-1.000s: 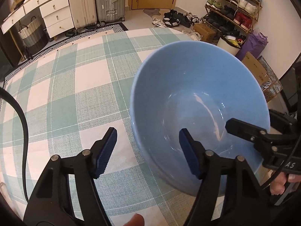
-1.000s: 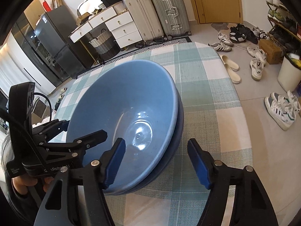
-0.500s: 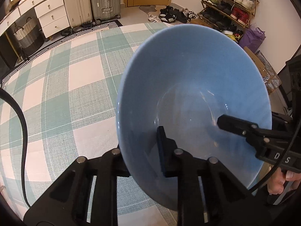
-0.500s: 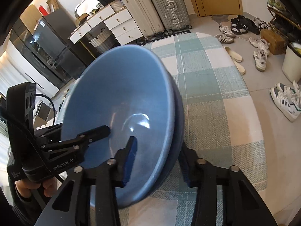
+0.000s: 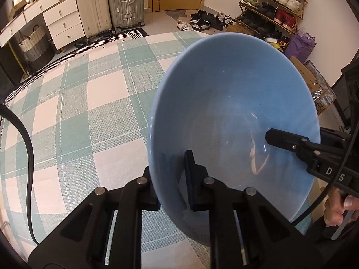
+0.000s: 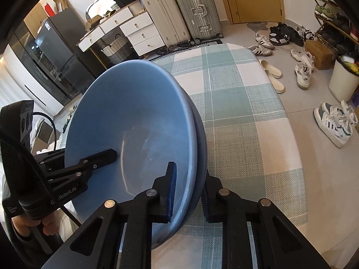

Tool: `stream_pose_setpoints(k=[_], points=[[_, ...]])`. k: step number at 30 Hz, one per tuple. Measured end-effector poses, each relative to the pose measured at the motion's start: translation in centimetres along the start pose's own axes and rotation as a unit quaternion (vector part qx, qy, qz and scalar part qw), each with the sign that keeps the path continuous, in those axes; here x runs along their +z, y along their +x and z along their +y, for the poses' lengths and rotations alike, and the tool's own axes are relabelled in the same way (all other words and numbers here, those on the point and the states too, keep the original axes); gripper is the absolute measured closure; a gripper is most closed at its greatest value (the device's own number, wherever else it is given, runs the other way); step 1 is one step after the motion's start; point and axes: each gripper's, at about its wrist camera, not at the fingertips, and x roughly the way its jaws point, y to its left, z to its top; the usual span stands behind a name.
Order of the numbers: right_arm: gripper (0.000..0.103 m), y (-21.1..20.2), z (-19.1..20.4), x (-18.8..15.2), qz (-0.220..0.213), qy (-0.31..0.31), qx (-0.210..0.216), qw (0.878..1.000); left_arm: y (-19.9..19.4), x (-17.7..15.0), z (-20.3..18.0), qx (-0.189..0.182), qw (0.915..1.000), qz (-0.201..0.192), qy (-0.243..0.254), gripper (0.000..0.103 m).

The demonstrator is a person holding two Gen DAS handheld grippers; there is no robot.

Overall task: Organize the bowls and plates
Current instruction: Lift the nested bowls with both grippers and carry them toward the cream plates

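Note:
A light blue bowl (image 5: 233, 103) sits nested in a darker blue bowl (image 6: 200, 134) over the plaid tablecloth (image 5: 78, 112). My left gripper (image 5: 172, 179) is closing with its pads pressed on the near left rim, one finger inside the bowl and the other behind the wall. Across the bowl, my right gripper (image 6: 188, 192) is also closing. Its blue inner pad (image 6: 171, 186) lies against the light bowl (image 6: 134, 116) and its outer finger is under the darker one. Each gripper shows in the other's view, gripping the opposite rim.
Suitcases (image 5: 112, 2) and a white chest of drawers (image 6: 139, 33) stand beyond the table's far edge. A shoe rack (image 5: 273, 4) and loose shoes (image 6: 303, 69) fill the floor on the right. The table's right edge (image 6: 285, 116) is close. A black cable (image 5: 29, 152) hangs at the left.
Both grippers stood open astride the bowls' rim and have closed onto it from opposite sides. The bowls now look tilted more steeply in both views.

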Motion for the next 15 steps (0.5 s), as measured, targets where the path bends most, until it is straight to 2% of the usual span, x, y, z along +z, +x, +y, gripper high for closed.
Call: stream_pose_setpoints(k=[9,15], points=[[0.083,-0.6,-0.2,-0.2,-0.002,0.013,0.026,1.000,-1.5,-0.7,0.2,-0.002,0.9999,-0.011,-0.005,0.091],[0.083,-1.9,0.8,-0.5,-0.012,0.009,0.021,1.000,-3.4,-1.4,0.1,0.002,0.9997,-0.024,0.000,0.091]])
